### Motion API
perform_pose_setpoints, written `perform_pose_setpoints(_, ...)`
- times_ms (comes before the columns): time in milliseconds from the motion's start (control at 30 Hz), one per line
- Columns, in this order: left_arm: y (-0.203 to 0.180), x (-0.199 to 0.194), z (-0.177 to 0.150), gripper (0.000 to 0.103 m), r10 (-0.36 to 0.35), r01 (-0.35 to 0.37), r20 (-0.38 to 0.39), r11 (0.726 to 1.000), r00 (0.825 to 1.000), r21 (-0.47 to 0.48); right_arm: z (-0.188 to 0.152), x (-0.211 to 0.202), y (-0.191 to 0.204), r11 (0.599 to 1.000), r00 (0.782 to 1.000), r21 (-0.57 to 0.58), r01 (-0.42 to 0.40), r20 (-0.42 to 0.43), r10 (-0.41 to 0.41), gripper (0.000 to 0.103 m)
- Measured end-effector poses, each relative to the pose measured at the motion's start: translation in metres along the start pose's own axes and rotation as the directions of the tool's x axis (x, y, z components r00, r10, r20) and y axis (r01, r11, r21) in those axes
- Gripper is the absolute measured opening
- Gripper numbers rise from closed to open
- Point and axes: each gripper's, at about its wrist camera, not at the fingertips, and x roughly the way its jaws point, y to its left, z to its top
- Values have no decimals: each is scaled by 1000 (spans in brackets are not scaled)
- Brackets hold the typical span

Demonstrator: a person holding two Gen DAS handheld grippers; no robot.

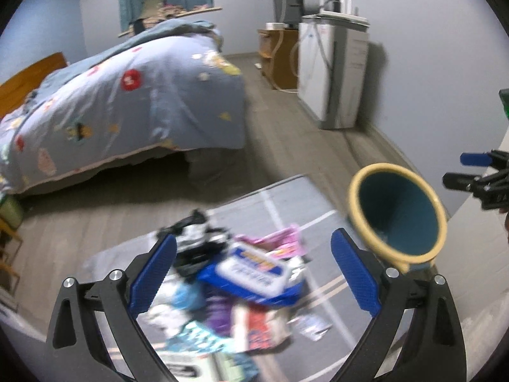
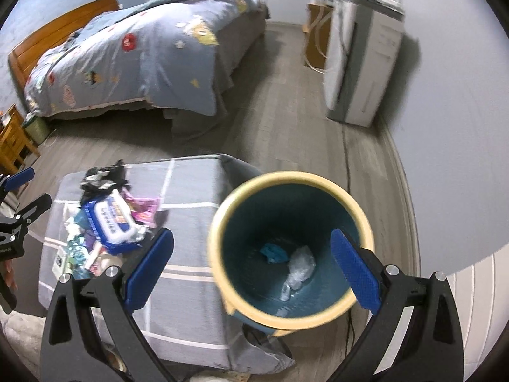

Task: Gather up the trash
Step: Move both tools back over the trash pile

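My left gripper fingers spread wide and holding nothing, hovering over the trash pile on the grey checked cover, my right gripper likewise released, above the yellow-rimmed bin just beside, crumpled plastic inside, bed beyond.

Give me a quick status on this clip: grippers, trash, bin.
Left gripper open, empty, over trash pile. Right gripper open, empty, above bin. Bin holds two scraps. Nothing blocking.
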Motion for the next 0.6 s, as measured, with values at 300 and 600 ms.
perform_pose_setpoints(300,88,-16,-17,97,126,-127,-16,988,992,-83,33,14,97,986,998,-150,-68,4,69,97)
perform_pose_setpoints(600,128,8,-36,97,137,-145,-56,971,989,-190,27,74,176,957,987,-245,-155,-68,143,97)
